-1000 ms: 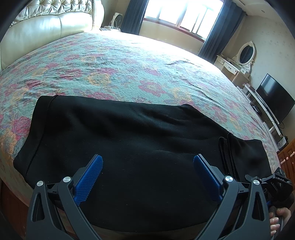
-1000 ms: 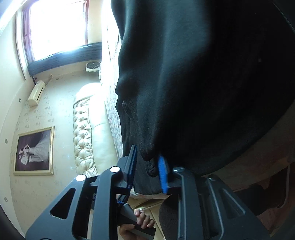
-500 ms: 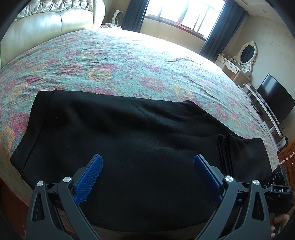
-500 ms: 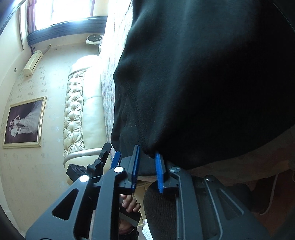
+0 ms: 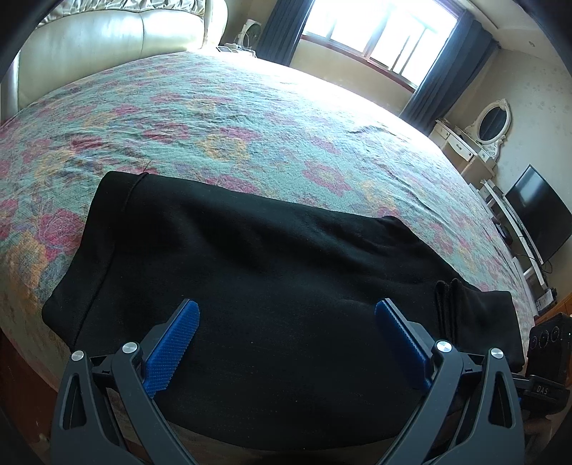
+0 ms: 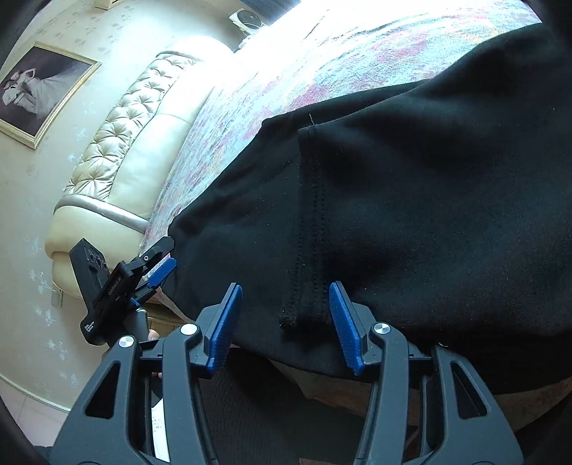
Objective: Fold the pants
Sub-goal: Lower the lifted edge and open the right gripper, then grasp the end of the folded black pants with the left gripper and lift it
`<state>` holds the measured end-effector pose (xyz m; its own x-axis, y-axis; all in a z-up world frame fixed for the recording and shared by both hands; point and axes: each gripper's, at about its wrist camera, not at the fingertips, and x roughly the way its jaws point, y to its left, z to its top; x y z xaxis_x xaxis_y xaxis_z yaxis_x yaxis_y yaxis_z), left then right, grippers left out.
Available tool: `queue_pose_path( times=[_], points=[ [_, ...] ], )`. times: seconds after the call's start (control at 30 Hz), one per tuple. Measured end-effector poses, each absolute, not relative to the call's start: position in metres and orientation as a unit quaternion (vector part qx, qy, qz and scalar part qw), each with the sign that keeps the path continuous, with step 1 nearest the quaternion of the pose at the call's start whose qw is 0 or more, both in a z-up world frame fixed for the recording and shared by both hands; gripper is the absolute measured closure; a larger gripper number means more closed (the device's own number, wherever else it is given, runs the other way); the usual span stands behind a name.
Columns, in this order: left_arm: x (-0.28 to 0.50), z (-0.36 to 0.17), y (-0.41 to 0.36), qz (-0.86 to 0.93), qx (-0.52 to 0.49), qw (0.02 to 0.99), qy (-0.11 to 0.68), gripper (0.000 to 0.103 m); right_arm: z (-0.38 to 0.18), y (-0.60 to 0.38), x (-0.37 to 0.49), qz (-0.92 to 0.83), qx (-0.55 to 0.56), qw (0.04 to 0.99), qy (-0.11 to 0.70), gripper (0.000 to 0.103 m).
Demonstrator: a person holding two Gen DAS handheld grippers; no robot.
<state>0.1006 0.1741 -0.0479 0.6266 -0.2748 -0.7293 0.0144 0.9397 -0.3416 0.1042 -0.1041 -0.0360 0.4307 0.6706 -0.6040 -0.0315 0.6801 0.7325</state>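
The black pants (image 5: 271,286) lie flat across the near edge of the bed, stretched sideways ahead of both pairs of fingers, with a folded-over layer whose stitched hem (image 6: 307,229) runs straight toward the gap of the right gripper (image 6: 286,322). That gripper's blue pads (image 6: 225,325) stand spread to either side of the hem's corner, gripping nothing. The left gripper (image 5: 286,339) hovers just over the cloth, its fingers (image 5: 171,347) splayed wide and empty, the fabric filling the space between them. Beyond the fingertips spreads the floral bedspread (image 5: 250,125), then the cream tufted headboard (image 5: 107,39) far left, a window (image 5: 375,32) ahead, and a television (image 5: 536,214) off right.
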Motion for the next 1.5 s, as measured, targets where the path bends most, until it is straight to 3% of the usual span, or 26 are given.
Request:
queue_pose_path(
  times=[0.27, 0.4, 0.53, 0.87, 1.13, 1.27, 1.37, 1.43, 1.5],
  points=[
    [0.107, -0.029, 0.262, -0.091, -0.237, 0.879, 0.404, 0.005, -0.012, -0.117, 0.095, 0.239, 0.341, 0.779, 0.468, 0.042],
    [0.115, -0.039, 0.320, -0.100, -0.299, 0.857, 0.407, 0.005, -0.012, -0.125, 0.090, 0.241, 0.348, 0.776, 0.468, 0.039],
    [0.126, -0.059, 0.353, -0.088, -0.291, 0.847, 0.437, 0.005, -0.017, -0.128, 0.091, 0.235, 0.356, 0.769, 0.476, 0.035],
    [0.150, -0.086, 0.337, -0.174, -0.233, 0.833, 0.470, 0.005, -0.028, -0.113, 0.095, 0.236, 0.362, 0.755, 0.493, 0.034],
    [0.140, -0.086, 0.324, -0.241, -0.244, 0.813, 0.471, 0.005, -0.030, -0.108, 0.097, 0.242, 0.366, 0.748, 0.498, 0.033],
    [0.149, -0.089, 0.339, -0.233, -0.313, 0.798, 0.459, 0.005, -0.031, -0.107, 0.097, 0.243, 0.371, 0.745, 0.497, 0.032],
    [0.147, -0.082, 0.325, -0.255, -0.290, 0.799, 0.461, 0.006, -0.032, -0.108, 0.097, 0.244, 0.375, 0.744, 0.496, 0.032],
    [0.144, -0.078, 0.308, -0.267, -0.256, 0.803, 0.467, 0.022, -0.034, -0.109, 0.098, 0.244, 0.378, 0.743, 0.496, 0.032],
    [0.145, -0.086, 0.304, -0.242, -0.241, 0.801, 0.491, 0.069, -0.036, -0.110, 0.098, 0.244, 0.383, 0.740, 0.496, 0.032]
  ],
)
